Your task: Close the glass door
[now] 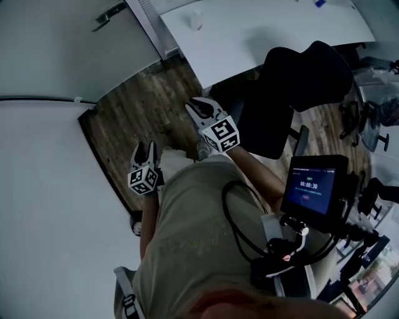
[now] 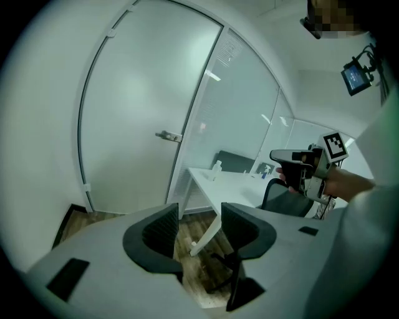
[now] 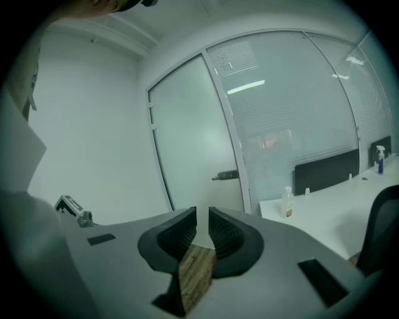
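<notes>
Head view: a person stands on a wood floor (image 1: 134, 109), a gripper in each hand. The left gripper (image 1: 144, 148) is released, jaws well apart on nothing. The right gripper (image 1: 201, 107) also holds nothing, its jaws only a narrow slit apart. The frosted glass door (image 1: 62, 43) stands far left, its handle (image 1: 107, 15) at the right edge, well apart from both grippers. A white table (image 1: 249, 31) and black chair (image 1: 299, 81) sit to the right
</notes>
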Available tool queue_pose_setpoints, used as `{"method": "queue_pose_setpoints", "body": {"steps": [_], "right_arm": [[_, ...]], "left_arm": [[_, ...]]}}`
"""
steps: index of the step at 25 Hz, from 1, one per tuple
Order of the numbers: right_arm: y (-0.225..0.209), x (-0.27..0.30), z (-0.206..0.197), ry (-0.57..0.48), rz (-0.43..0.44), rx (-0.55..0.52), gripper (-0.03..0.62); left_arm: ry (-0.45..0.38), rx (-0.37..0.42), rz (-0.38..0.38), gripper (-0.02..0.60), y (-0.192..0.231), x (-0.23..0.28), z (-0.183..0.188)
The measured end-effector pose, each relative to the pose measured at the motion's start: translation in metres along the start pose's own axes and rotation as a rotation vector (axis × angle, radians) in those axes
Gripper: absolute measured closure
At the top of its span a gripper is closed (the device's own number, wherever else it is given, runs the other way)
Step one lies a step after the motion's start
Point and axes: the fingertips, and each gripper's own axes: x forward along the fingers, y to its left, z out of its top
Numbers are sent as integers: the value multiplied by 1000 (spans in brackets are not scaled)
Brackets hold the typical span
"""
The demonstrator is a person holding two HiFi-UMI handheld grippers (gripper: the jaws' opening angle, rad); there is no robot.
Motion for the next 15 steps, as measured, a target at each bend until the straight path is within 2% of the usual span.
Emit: {"method": "queue_pose_setpoints", "body": {"steps": [5, 9, 10, 12, 15], "right_arm": [[9, -13, 18, -42, -11, -29, 533], [13, -24, 32, -54, -39, -33, 536], [20, -29, 37, -65, -37, -61, 570], [34, -34, 38, -76, -30, -101, 579], [42, -30, 41, -102, -8, -81, 580]], "left_arm": [[-12, 25, -39, 354, -5, 4, 12], [-50, 49, -49, 354, -9, -8, 37], [-62, 53, -47, 354, -9, -12, 41], [-61, 46, -45, 354, -5, -19, 35], [-30, 38, -55, 354, 1, -18, 26]]}}
